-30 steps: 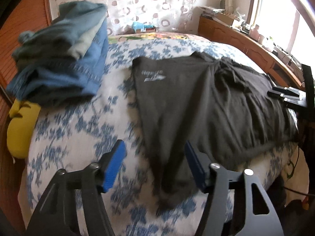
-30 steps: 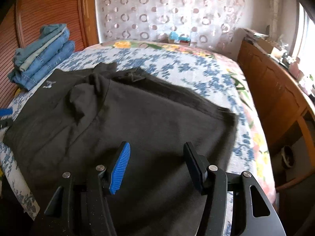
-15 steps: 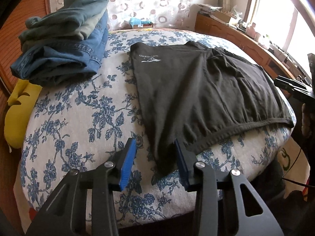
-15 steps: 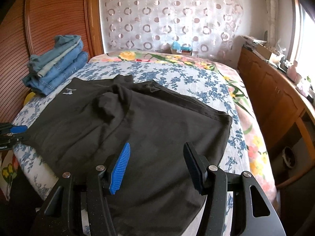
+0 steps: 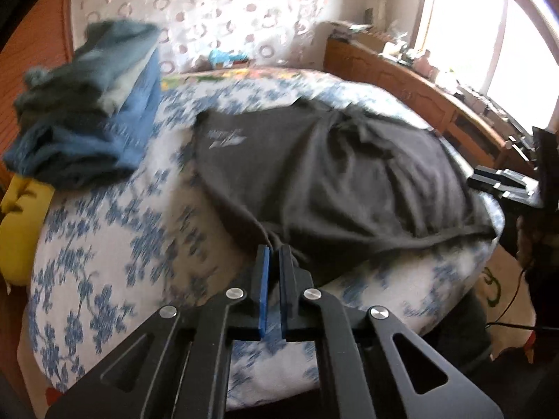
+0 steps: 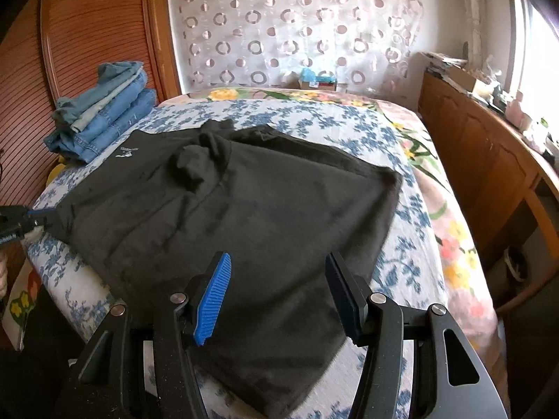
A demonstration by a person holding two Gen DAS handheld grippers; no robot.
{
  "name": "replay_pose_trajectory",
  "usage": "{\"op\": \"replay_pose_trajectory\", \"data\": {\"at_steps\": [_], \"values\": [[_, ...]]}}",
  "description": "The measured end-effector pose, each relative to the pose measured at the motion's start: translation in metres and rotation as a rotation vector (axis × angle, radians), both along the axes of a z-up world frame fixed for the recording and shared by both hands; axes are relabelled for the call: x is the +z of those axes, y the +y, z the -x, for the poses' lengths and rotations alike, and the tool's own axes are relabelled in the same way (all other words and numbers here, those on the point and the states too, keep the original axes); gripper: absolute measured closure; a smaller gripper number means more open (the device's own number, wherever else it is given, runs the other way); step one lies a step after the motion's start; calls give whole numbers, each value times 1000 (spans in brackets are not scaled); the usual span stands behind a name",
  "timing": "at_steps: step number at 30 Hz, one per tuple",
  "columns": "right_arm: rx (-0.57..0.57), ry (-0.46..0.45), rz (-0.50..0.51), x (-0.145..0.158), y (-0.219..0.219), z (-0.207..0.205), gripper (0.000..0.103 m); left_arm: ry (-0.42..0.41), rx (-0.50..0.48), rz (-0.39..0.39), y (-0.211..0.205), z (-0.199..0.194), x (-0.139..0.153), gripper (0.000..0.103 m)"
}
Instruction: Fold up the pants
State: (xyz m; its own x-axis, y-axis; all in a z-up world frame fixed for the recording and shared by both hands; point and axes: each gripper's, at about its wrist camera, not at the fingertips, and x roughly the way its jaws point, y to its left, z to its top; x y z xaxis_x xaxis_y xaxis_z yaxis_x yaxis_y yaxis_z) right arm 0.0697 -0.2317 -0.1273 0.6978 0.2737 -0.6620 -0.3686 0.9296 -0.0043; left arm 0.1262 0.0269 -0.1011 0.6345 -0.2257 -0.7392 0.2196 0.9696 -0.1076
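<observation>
Now | left gripper (image 5: 273,255) jaws pinch dark pants (image 5: 335,174) corner | right gripper (image 6: 279,286) jaws wide apart over pants on bed (image 6: 353,122)

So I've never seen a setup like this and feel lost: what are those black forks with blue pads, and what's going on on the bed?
They are two hand-held grippers, each carrying its own fisheye camera. The left gripper has closed its pads on a corner of the dark pants spread on the flowered bed. The right gripper hangs open over the pants, holding nothing. A stack of folded jeans sits near the wooden headboard.
</observation>
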Motion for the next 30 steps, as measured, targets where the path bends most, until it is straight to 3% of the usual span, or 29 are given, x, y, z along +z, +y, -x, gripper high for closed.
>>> {"op": "replay_pose_trajectory", "data": {"at_steps": [16,30], "values": [[-60,1,-56,0,-30,13,45,-129,-215,8,-88,-42,64,97],[-92,0,-85,3,-56,14,45,-119,-368,33,-163,-69,73,97]]}}
